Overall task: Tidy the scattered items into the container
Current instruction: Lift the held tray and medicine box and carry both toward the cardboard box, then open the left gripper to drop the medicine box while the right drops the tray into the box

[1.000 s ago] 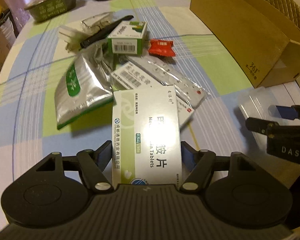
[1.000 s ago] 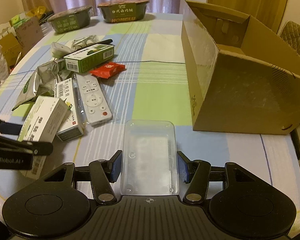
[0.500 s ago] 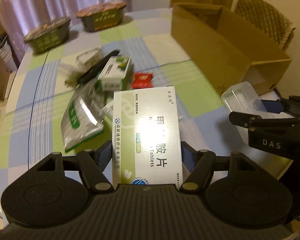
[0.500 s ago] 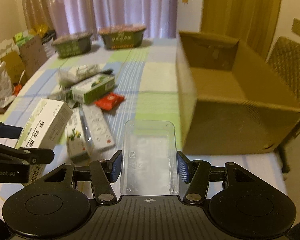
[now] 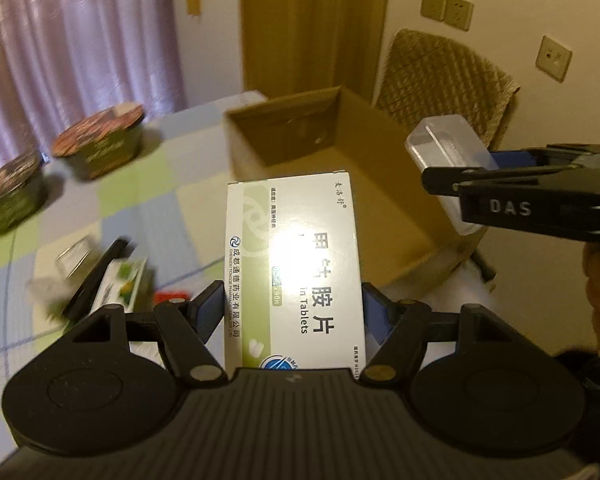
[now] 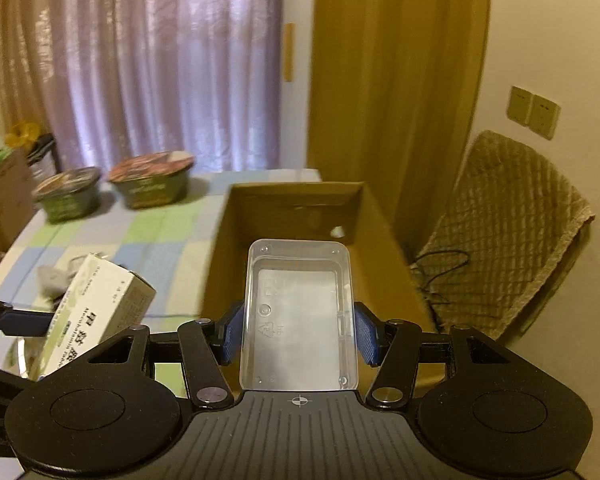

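Above the table's (image 5: 148, 216) checked cloth, near the open cardboard box (image 5: 340, 152), you've got both grippers loaded. Your left gripper (image 5: 294, 304) is clamped on a white-and-green tablet box (image 5: 296, 264), blue pads pressing its long sides; it sits lifted off the table, its far end overlapping the cardboard box's near-left corner in the left wrist view. Your right gripper (image 6: 298, 330) is closed on a clear plastic tray (image 6: 300, 316), pads squeezing both long sides, and in the right wrist view the tray lines up w/ the cardboard box's opening; whether it's over or short of it, can't tell. Cardboard box interior looks bare from both views.

Left of the cardboard box, on the cloth: a green-and-white carton (image 5: 126, 284), a black strip-like item (image 5: 96, 272) and a red packet (image 5: 172, 295), all blurred. Further back, left of the cardboard box, two lidded noodle bowls (image 6: 152, 180) side by side. Behind the cardboard box on its right, a quilted chair (image 6: 508, 236).
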Demonstrator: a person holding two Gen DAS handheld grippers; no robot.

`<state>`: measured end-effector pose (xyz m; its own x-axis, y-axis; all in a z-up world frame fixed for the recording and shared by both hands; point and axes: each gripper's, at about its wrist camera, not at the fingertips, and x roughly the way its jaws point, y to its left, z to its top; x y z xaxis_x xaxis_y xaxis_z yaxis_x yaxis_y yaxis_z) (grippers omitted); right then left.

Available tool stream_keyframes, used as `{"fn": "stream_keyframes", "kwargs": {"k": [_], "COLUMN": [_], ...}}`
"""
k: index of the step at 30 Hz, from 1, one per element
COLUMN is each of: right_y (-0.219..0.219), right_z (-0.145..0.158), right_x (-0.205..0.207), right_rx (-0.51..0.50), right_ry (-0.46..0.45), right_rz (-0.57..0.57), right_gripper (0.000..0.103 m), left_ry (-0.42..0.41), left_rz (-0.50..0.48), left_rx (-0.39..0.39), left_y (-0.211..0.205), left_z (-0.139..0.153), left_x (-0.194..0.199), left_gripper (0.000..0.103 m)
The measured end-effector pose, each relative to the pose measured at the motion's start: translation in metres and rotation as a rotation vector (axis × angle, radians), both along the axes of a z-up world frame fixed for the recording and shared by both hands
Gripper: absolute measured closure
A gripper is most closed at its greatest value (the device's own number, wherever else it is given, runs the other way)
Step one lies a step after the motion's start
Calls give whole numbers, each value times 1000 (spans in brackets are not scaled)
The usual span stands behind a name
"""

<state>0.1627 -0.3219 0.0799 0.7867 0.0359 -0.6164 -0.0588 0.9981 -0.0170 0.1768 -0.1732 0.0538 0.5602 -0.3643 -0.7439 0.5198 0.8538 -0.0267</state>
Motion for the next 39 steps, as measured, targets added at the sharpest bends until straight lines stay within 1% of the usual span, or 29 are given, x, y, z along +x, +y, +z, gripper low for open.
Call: {"fn": "stream_keyframes", "kwargs": {"k": [4,9,15,20,22,23,24,34,39], "right_y": [-23,-43,-54,-62,-64,-64,-65,-61,-55], "right_z": [-6,-12,-21,-25,-25,-26,-25,-26,-29], "right_x": [18,24,29,32,32,33,33,34,41], "right_rx": [7,20,39,45,44,44,44,44,56], "right_ry": [21,36,49,56,57,57,57,59,77], "right_rz": [-21,-28,-35,-43,-45,-46,-47,-28,2], "right_gripper": [45,45,45,45,45,45,45,45,45], "left_ry": [0,6,16,15,7,5,3,12,16], "left_rz": [-25,-42,-54,-47,-36,-31,-28,1,12], "left_rx": [-11,-12,-10,-24,-16,-13,-12,-3,-11], "left_y": [-27,-49,-64,-73,-74,-74,-72,-58,-52], "left_z": [1,-6,-13,-17,-17,-17,-17,-17,-17], "left_x": [18,34,41,48,49,49,49,44,43], "left_gripper": [36,36,36,35,34,30,29,29,28]}}
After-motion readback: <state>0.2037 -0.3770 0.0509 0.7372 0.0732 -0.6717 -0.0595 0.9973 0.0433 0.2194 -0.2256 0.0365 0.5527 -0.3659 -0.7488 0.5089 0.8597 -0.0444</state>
